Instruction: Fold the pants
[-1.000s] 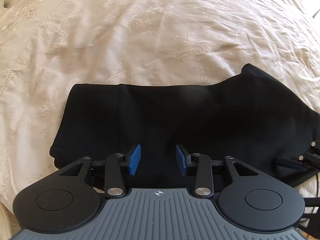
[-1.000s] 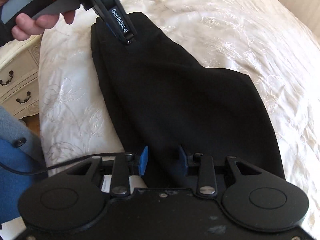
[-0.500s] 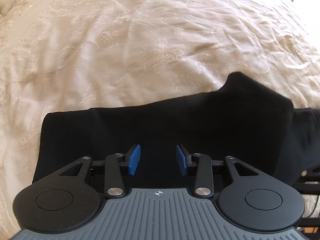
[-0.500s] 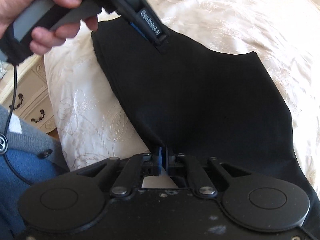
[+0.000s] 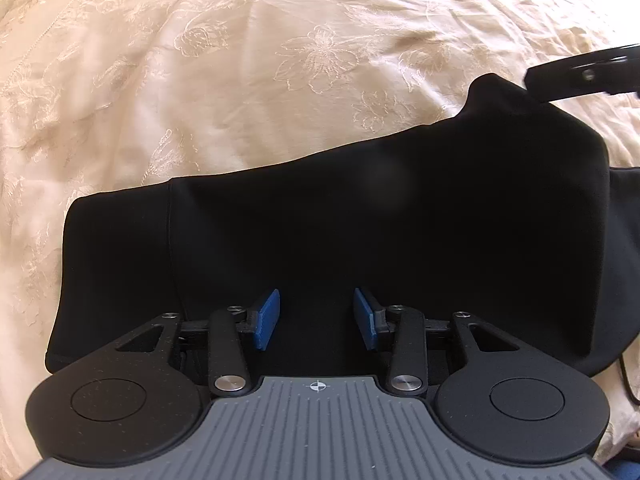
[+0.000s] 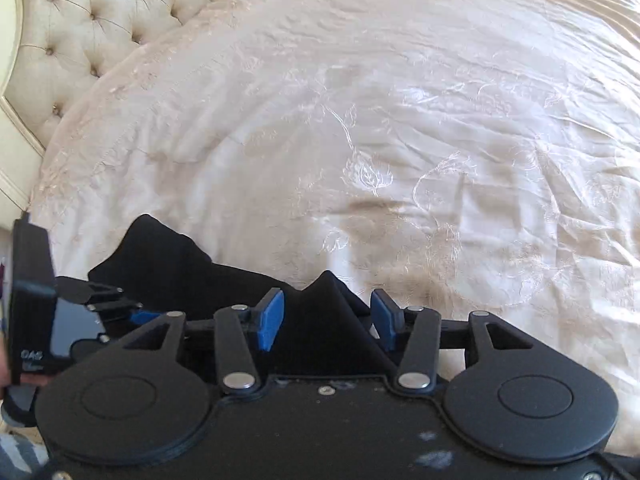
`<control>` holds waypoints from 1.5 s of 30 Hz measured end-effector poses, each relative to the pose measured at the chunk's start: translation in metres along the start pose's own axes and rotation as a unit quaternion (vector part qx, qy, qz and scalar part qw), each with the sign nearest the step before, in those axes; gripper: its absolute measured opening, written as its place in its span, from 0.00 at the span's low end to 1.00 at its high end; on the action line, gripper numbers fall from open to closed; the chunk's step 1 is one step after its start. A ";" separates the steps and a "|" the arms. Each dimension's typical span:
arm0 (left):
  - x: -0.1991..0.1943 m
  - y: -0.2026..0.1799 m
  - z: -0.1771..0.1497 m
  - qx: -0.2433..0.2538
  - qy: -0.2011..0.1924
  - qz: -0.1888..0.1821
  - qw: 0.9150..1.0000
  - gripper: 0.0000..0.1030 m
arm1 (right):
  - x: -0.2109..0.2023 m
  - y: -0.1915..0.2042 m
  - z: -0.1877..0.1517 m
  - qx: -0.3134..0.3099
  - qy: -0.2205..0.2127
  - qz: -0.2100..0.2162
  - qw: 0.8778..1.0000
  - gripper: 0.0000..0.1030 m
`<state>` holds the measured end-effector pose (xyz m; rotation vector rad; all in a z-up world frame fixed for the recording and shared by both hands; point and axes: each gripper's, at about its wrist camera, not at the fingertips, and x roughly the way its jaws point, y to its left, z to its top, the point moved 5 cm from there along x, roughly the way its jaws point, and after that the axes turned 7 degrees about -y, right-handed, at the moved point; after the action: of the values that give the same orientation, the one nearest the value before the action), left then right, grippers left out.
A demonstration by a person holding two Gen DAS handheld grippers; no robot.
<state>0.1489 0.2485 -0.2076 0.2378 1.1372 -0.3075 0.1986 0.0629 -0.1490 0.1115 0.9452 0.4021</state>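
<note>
The black pants [image 5: 380, 220] lie folded in a wide band across the cream bedspread [image 5: 240, 80]. My left gripper [image 5: 316, 318] is open, its blue pads [image 5: 267, 318] apart just above the near edge of the pants, holding nothing. In the right wrist view my right gripper [image 6: 326, 322] is open, with a raised peak of the black pants [image 6: 326, 312] standing between its blue pads. The left gripper also shows at the left edge of the right wrist view [image 6: 116, 304]. The right gripper's black body shows at the upper right of the left wrist view [image 5: 580, 76].
A tufted cream headboard [image 6: 100, 20] stands at the far left of the bed. The embroidered bedspread [image 6: 400, 140] spreads wide beyond the pants. A thin black cable [image 5: 628, 376] hangs at the right edge.
My right gripper was shut on the pants' edge half a second ago and is now open, turned to face the headboard. The right part of the pants now lies folded over.
</note>
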 end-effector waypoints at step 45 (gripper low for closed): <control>-0.017 0.015 -0.011 0.007 -0.010 -0.020 1.000 0.41 | 0.102 -0.022 -0.003 0.107 0.024 -0.055 0.992 0.08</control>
<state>0.1380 0.2683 -0.1958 0.2241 1.1214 -0.3529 0.2556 0.0818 -0.2346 0.2440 1.0352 0.2007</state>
